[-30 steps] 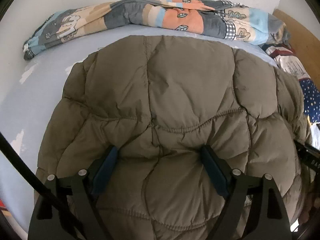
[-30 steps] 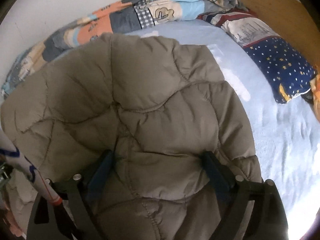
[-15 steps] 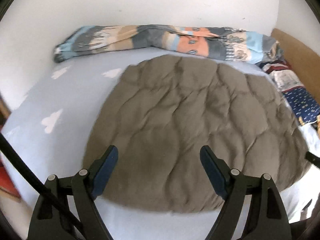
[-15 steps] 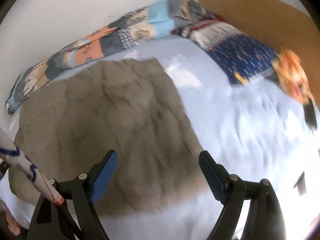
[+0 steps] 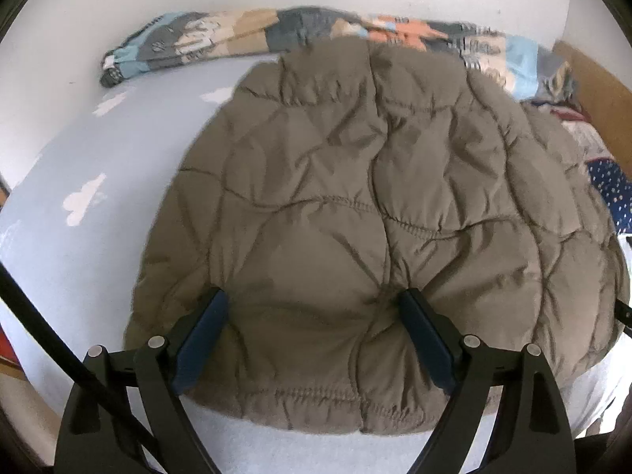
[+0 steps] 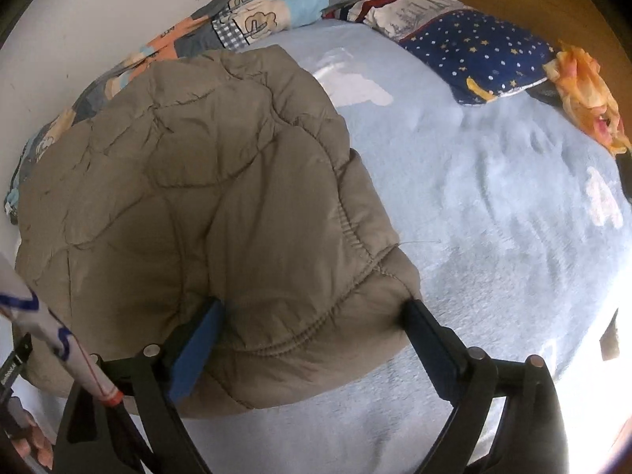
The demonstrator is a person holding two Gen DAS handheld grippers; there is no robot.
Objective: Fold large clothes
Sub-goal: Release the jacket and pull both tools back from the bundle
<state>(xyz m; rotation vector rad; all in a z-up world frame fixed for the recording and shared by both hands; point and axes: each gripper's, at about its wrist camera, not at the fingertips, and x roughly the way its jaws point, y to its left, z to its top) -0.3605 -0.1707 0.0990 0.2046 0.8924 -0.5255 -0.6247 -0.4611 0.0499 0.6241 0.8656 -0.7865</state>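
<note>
Jacket: olive puffer jacket flat on bed, folded bundle.
Left tool: wide, pressing padding flat.
Right tool: wide, straddling corner.

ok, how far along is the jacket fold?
Looks mostly done: the quilted jacket lies on the blue bedsheet as a compact padded bundle, no sleeves showing. In hand: left gripper and right gripper sit open, pressed into its near hem. Left: whether another fold is needed can't be told; otherwise just let go.
</note>
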